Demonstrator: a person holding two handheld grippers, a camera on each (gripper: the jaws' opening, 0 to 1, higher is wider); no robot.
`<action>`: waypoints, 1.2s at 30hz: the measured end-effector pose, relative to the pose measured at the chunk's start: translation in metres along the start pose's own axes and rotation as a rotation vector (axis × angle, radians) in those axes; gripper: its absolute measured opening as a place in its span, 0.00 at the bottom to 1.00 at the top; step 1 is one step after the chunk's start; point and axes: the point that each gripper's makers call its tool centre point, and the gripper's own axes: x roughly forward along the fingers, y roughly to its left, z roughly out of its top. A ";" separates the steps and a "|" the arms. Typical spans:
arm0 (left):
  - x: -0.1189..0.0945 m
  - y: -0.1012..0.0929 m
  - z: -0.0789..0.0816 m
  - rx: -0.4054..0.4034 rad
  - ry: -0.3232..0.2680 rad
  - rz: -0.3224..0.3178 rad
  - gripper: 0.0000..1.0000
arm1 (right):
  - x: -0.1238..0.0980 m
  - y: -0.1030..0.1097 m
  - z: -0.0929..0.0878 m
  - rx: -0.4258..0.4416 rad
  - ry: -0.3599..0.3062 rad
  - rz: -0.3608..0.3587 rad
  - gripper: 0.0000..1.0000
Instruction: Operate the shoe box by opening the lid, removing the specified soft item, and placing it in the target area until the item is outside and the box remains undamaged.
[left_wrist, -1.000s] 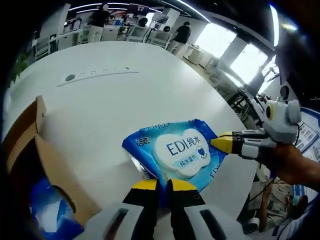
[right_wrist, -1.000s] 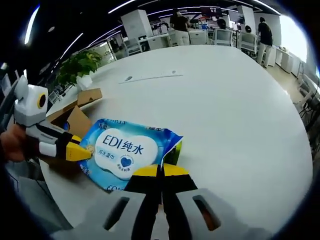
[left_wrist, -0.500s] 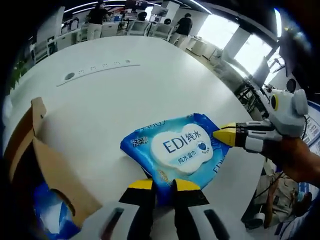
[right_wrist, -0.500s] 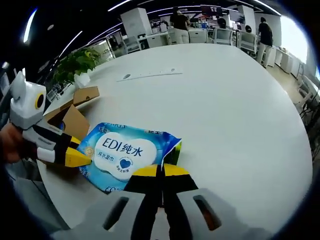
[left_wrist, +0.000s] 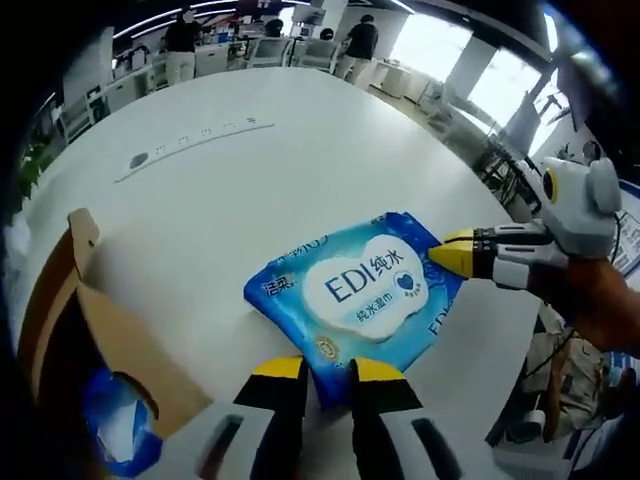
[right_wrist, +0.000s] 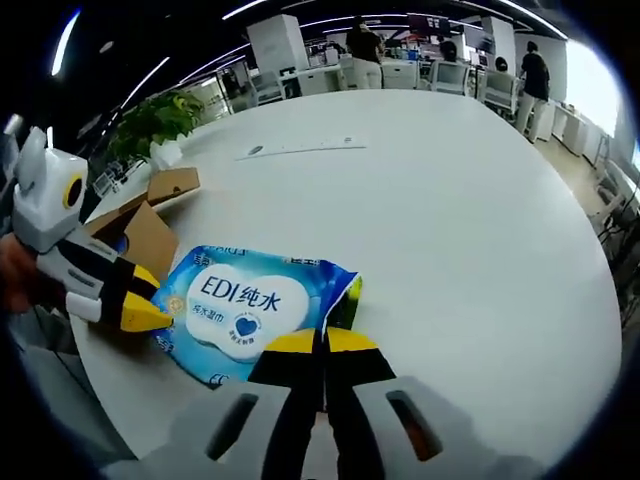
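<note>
The blue wipes pack (left_wrist: 358, 297) is laid flat on the white bench (left_wrist: 230, 190), outside the open shoe box (left_wrist: 75, 320). Its near edge is clamped by the left gripper (left_wrist: 322, 372), its right corner by the clenched right gripper (right_wrist: 320, 345). People (right_wrist: 365, 42) are seen far behind.

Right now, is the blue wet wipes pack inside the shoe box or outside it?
Outside. The wet wipes pack lies flat on the white table, beside the open shoe box, with both grippers at its edges.
</note>
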 end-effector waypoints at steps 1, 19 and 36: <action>0.000 0.002 0.000 0.009 0.002 0.007 0.15 | 0.000 0.000 0.000 0.002 -0.001 0.000 0.00; -0.018 -0.001 0.002 0.015 -0.030 -0.026 0.21 | -0.007 -0.003 0.002 0.036 0.009 -0.025 0.04; -0.058 0.001 0.017 -0.042 -0.136 -0.041 0.24 | -0.027 0.001 0.014 0.008 -0.013 -0.049 0.13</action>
